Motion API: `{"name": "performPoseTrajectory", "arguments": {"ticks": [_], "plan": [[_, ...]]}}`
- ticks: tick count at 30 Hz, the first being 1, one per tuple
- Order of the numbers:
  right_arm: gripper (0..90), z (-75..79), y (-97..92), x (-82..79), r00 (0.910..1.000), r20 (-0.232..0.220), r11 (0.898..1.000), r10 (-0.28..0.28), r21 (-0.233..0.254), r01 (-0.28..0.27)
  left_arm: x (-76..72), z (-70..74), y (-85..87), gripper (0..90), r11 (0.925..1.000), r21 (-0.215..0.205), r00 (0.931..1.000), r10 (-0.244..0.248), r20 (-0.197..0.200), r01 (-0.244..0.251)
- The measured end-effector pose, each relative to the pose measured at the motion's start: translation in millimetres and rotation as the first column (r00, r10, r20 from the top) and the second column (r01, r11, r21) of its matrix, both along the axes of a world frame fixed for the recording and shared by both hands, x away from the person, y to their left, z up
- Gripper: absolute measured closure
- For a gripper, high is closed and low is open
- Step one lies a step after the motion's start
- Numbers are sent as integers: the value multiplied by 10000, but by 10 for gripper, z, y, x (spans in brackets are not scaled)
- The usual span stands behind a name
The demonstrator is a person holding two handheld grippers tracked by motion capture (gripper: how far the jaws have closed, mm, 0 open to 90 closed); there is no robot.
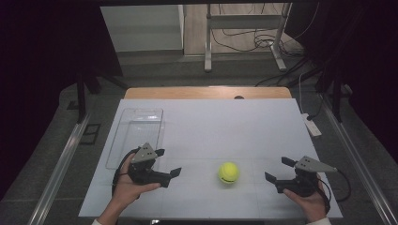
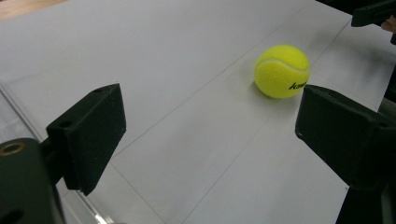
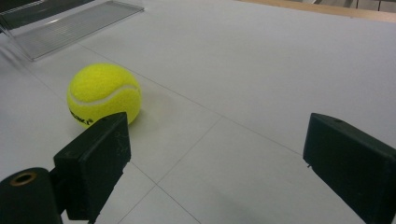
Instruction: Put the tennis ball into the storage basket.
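High view: tennis ball [image 1: 228, 172] is sitting on the white worktop [image 1: 225, 126], roughly mid-way btwn the two claws and touching neither. Left claw [image 1: 168, 162] is hanging just above the sheet w/ jaws apart, pointing toward the ball, nothing btwn them. Right claw [image 1: 279, 169] is facing the ball from the other side, jaws also apart and empty. Clear tray [image 1: 136, 136] is lying at the left edge of the worktop, beyond the left hand [image 1: 127, 187], w/ nothing in it as far as I can tell. Judging by this, no pick-up has happened yet; approach is the step in hand.

Left gripper view: ball [image 2: 282, 71] is showing ahead and off to the right, near the right-side jaw but apart from it. Jaws are standing wide, bare sheet btwn them. The other claw's jaw tip is peeking in at top right.

Right gripper view: ball [image 3: 103, 94] is sitting just beyond the left-side jaw, not btwn the jaws. Tray [image 3: 70, 28] is lying farther back, well apart from the ball. Jaws are standing wide, nothing held.

Left to do, prob.: line a claw up on the ball, close on it, lift, and likely carry it to the tray.
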State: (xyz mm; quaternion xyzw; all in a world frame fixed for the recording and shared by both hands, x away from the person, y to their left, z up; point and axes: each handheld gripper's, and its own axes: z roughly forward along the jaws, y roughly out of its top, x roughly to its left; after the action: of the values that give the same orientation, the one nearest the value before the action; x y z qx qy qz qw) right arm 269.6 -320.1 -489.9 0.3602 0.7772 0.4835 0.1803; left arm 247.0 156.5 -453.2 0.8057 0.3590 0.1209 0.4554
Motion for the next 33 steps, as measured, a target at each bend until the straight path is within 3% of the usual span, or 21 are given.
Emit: {"name": "performPoseTrajectory", "arguments": {"ticks": [33], "plan": [[77,-6,-5,-1,10000,-20,10000,25,-14,-25,150,12,-391,96,9945,182,9945,-1030,-209,1034]]}}
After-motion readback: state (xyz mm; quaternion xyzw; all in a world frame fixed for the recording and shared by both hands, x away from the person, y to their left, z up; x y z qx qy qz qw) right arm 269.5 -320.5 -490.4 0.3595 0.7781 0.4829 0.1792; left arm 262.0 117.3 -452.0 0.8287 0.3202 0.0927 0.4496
